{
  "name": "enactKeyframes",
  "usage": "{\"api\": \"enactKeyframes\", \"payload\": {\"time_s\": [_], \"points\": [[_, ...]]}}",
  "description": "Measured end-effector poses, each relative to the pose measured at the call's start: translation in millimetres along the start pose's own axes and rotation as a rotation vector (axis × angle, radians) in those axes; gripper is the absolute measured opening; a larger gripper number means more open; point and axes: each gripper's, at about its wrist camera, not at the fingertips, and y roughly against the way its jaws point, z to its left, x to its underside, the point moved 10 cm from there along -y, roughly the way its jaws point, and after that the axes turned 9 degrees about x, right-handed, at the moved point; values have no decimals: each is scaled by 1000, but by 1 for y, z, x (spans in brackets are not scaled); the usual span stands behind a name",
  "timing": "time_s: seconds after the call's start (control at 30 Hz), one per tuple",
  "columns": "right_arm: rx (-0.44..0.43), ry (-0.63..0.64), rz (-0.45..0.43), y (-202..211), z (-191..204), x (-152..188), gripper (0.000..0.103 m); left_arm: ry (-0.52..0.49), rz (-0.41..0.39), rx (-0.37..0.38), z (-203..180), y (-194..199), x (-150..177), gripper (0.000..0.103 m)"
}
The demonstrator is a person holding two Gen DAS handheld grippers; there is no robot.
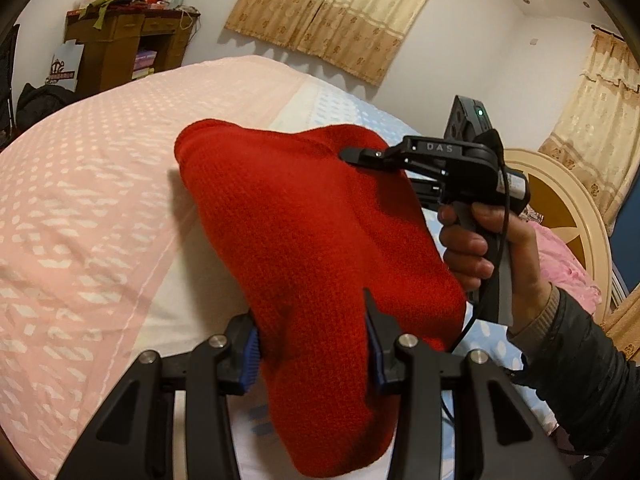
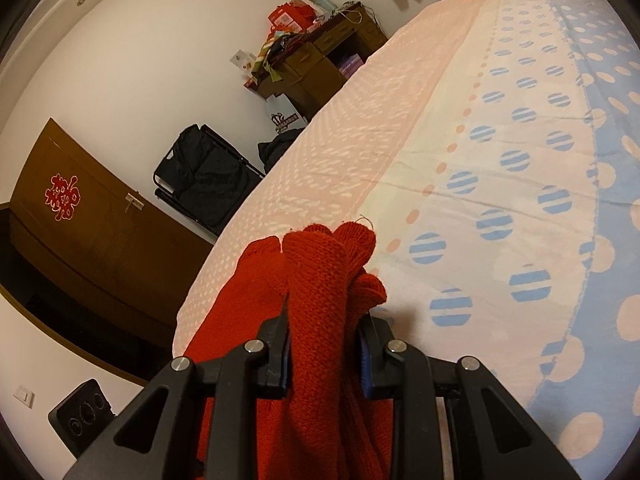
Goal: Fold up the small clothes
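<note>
A red knitted garment hangs stretched above the bed between both grippers. My left gripper is shut on its near end, the blue pads pressing the bunched knit. In the left wrist view the right gripper reaches in from the right, held by a hand, and pinches the garment's far upper corner. In the right wrist view my right gripper is shut on a thick bunch of the red knitted garment, whose folded edges stick out past the fingertips.
Below lies the bed with a pink patterned cover and a white and blue dotted sheet. A cream headboard stands at the right. A brown cabinet with clutter, a dark bag and a brown door line the wall.
</note>
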Motion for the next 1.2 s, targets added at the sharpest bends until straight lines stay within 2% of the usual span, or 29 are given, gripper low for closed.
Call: {"api": "enactKeyframes", "payload": {"time_s": [0.57, 0.63, 0.7, 0.8, 0.9, 1.03, 1.13, 1.2], "points": [[42, -10, 47, -31, -13, 12, 26, 30, 22, -18, 7, -4, 14, 44], [59, 8, 67, -36, -16, 16, 29, 34, 18, -17, 9, -5, 16, 44], [90, 36, 74, -37, -19, 19, 32, 41, 9, -15, 10, -6, 18, 49], [152, 87, 31, -22, -18, 18, 41, 33, -2, -33, 7, -4, 19, 57], [203, 128, -62, 10, -12, 13, 42, 29, -9, -35, 3, -1, 17, 59], [136, 206, -134, 55, 25, 29, 43, 31, -29, -42, 3, 4, 16, 64], [67, 267, -110, 69, 54, 61, 45, 0, -37, -64, -2, 5, 16, 65], [43, 324, -66, 67, 68, 88, 45, -19, -46, -76, -5, 6, 16, 77]]}}
